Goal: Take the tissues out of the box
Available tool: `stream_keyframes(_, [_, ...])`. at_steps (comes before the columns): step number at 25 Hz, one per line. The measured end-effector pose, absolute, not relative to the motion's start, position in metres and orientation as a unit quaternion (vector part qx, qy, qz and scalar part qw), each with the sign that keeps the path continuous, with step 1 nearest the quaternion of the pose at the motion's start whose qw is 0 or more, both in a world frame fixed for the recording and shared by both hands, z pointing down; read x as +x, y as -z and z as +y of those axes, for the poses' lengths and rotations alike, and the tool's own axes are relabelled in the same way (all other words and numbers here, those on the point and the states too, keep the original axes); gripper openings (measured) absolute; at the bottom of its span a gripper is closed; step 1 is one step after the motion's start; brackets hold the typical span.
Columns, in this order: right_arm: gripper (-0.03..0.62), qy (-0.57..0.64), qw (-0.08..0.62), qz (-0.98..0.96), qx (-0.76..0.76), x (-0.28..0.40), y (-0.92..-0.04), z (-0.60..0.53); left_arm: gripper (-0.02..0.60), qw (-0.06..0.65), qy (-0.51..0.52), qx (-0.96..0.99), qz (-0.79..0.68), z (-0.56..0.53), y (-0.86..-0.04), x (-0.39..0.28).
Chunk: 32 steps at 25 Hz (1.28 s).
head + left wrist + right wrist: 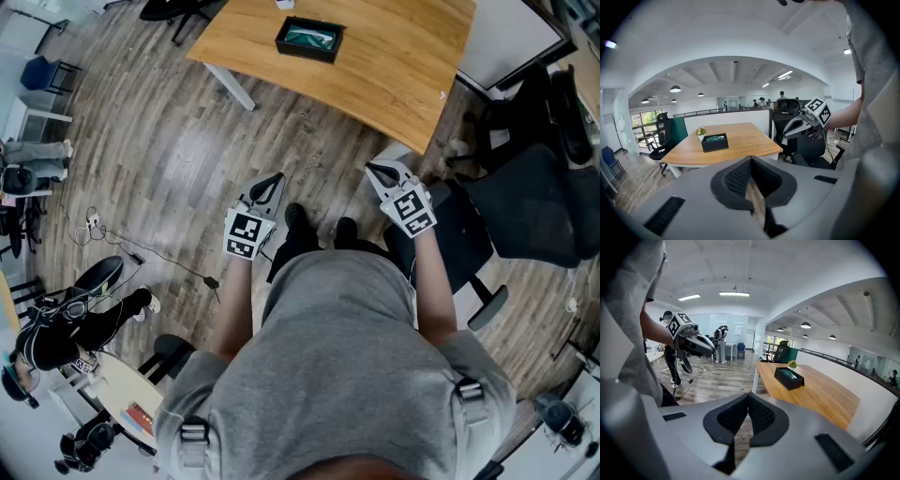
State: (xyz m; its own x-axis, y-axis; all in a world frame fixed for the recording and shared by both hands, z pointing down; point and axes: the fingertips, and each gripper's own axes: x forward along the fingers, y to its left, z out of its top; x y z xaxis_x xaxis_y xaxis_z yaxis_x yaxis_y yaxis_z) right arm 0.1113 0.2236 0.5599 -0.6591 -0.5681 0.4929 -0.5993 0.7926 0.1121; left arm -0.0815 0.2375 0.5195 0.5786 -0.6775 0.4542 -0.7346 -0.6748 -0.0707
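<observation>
A black open-topped tissue box (309, 39) with something teal inside stands on the wooden table (394, 66), well ahead of me. It also shows in the left gripper view as the box (715, 142) and in the right gripper view as the box (789, 378). My left gripper (276, 177) and right gripper (371, 168) hang over the floor in front of my body, short of the table. Both are shut with nothing between the jaws. In the left gripper view its own jaws meet in front of the table, and the right gripper (789, 132) shows to the side.
Black office chairs (525, 187) stand to my right by the table's corner. A cable (141, 255) trails over the wood floor at left, near a seated person (75, 323). A small plant (792, 364) sits behind the box. People stand far back (721, 344).
</observation>
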Motion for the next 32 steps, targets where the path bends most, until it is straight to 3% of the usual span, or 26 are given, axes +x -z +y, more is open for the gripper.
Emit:
stream_keyframes(12, [0.004,-0.027,0.283,-0.91,0.301,0.15,-0.574,0.252,0.02,0.056,-0.219,0.875,-0.428,0.255,-0.517,-0.06])
stream_keyframes(32, [0.006,-0.015,0.267,-0.915,0.303,0.153,-0.571,0.246,0.021,0.046,-0.229,0.879,-0.416,0.249,-0.524,-0.031])
